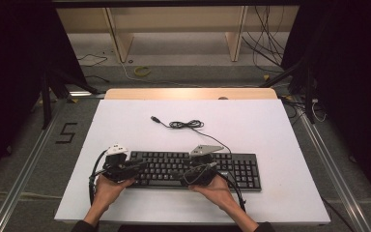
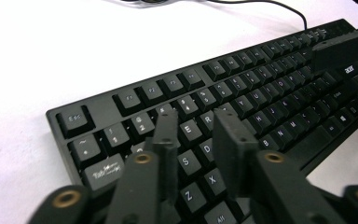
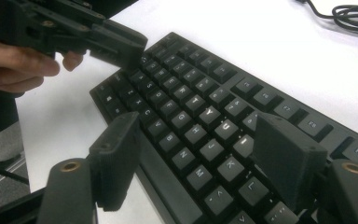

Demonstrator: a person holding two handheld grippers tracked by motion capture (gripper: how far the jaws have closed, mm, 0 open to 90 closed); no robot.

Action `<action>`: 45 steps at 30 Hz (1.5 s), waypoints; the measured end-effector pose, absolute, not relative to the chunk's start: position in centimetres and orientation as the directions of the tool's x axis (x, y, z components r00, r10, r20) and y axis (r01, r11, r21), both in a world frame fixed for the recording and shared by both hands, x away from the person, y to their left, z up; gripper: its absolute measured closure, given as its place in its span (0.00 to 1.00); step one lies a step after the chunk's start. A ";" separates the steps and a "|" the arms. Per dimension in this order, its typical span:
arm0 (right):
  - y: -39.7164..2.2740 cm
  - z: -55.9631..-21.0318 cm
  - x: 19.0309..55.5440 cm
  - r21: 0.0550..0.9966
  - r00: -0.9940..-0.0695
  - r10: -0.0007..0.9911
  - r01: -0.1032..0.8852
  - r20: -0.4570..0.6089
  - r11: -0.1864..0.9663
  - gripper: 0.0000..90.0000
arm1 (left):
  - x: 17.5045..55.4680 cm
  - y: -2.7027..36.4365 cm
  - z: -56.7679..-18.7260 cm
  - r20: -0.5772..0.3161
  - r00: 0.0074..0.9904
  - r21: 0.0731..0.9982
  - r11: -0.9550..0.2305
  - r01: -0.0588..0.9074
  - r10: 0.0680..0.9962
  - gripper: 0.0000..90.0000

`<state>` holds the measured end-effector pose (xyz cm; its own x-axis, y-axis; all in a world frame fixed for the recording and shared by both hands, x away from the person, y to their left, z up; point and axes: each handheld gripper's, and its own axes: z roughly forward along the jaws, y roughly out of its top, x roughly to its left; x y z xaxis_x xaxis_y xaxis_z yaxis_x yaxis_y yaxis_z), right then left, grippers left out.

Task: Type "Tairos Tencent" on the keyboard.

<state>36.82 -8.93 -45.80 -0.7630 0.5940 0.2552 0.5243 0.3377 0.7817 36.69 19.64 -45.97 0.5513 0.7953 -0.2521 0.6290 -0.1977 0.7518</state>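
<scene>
The black keyboard (image 1: 195, 169) lies flat on the white table (image 1: 125, 125), near the edge where the person sits, its long side running across. Its cable (image 1: 186, 124) leaves the keyboard's far edge and lies in a loose coil just beyond it, the plug end resting on the table past the coil.

The left gripper (image 2: 196, 135) hovers over the keyboard's left end, above the letter keys there, its jaws drawn fairly close together with a narrow gap and nothing between them. The right gripper (image 3: 205, 154) hangs over the keyboard's middle keys, jaws spread wide and released, gripping nothing. A hand (image 1: 107, 190) holds each gripper at the keyboard's near edge.
</scene>
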 end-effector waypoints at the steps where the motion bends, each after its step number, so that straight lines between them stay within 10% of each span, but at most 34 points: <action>1: -9.1 -45.8 36.7 0.784 -0.765 0.593 0.522 0.253 0.338 0.35 | 36.8 19.5 -46.0 -0.252 0.555 0.751 -0.201 0.628 0.792 0.85; 10: -9.4 -45.9 36.1 0.788 -0.774 0.582 0.511 0.249 0.344 0.34 | 37.8 18.2 -46.5 -0.234 0.583 0.727 -0.258 0.637 0.778 0.99; 45: -9.7 -46.0 35.8 0.791 -0.773 0.586 0.508 0.242 0.343 0.36 | 38.9 17.5 -47.1 -0.213 0.571 0.697 -0.286 0.657 0.793 0.96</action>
